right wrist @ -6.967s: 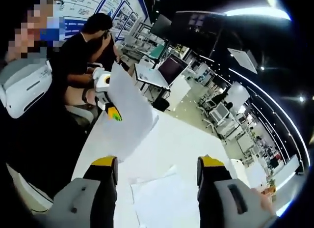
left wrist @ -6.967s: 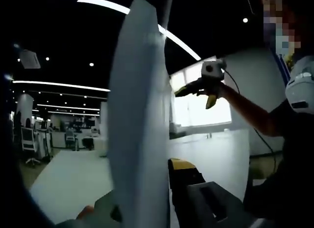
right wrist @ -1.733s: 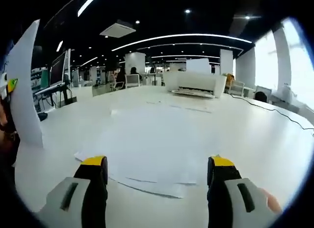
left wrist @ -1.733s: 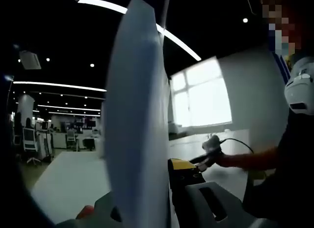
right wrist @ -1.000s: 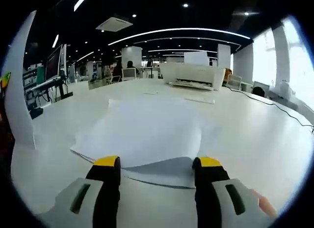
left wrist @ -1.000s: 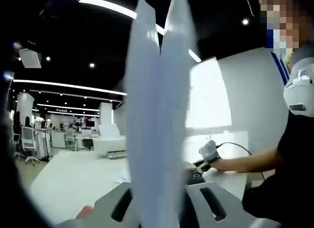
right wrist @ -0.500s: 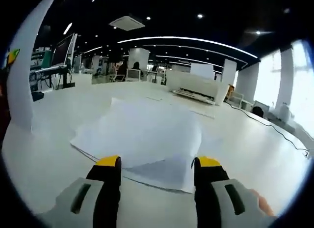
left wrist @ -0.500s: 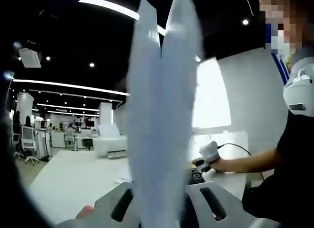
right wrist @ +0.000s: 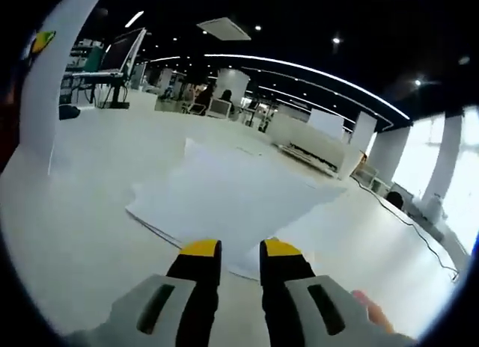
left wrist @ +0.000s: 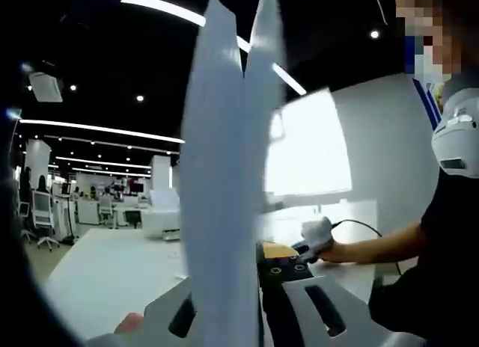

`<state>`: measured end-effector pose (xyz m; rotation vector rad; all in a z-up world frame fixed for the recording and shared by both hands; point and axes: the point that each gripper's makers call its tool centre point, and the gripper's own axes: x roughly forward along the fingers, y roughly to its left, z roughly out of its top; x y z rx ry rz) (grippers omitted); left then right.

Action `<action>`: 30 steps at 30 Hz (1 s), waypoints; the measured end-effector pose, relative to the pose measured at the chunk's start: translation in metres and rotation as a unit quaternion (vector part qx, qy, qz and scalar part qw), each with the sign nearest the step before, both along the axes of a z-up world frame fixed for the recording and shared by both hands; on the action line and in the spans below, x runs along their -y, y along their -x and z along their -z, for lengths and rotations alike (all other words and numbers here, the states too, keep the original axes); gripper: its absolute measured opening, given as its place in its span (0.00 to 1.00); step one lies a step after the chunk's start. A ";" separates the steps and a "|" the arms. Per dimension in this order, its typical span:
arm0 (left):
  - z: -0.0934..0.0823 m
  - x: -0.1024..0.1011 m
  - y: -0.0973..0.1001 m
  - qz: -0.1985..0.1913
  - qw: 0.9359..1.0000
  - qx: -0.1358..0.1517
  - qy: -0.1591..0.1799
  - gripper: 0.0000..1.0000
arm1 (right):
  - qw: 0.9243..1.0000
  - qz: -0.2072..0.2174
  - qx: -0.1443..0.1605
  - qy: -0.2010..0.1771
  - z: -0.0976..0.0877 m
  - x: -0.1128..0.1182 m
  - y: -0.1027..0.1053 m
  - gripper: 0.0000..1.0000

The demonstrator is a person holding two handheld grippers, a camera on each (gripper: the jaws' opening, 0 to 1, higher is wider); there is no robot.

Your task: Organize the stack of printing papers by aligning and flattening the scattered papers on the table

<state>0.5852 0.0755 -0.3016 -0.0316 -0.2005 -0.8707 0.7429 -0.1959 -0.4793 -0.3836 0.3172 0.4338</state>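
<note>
My left gripper (left wrist: 233, 266) is shut on white printing sheets (left wrist: 224, 167) that stand upright between its jaws and reach the top of the left gripper view. The same upright sheets (right wrist: 52, 78) rise at the far left of the right gripper view. Loose papers (right wrist: 232, 190) lie overlapped and askew on the white table (right wrist: 82, 235). My right gripper (right wrist: 240, 251) sits low at their near edge, its jaws drawn almost together on a sheet's corner. In the left gripper view the right gripper (left wrist: 313, 236) rests low on the table, held by a hand.
A white printer (right wrist: 314, 143) stands at the table's far side, with a black cable (right wrist: 408, 221) running off to the right. A person in dark clothes (left wrist: 434, 272) is close on the right of the left gripper view. Desks and monitors (right wrist: 123, 51) lie beyond.
My right gripper came down to the table, moved up to the papers' near edge, and its jaws closed from wide apart to nearly together. My left gripper kept holding the upright sheets.
</note>
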 end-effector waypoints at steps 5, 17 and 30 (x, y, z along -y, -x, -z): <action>0.001 0.001 0.000 0.000 1.000 -0.001 0.000 0.06 | 1.000 0.000 -0.015 -0.027 0.002 -0.002 0.001 0.10; 0.000 -0.001 0.000 -0.002 1.000 0.000 0.001 0.06 | 0.976 0.028 -0.059 -0.206 -0.019 -0.004 -0.008 0.12; 0.000 -0.003 -0.002 -0.004 1.000 -0.001 0.002 0.06 | 0.907 0.106 -0.163 -0.374 -0.007 0.008 -0.026 0.00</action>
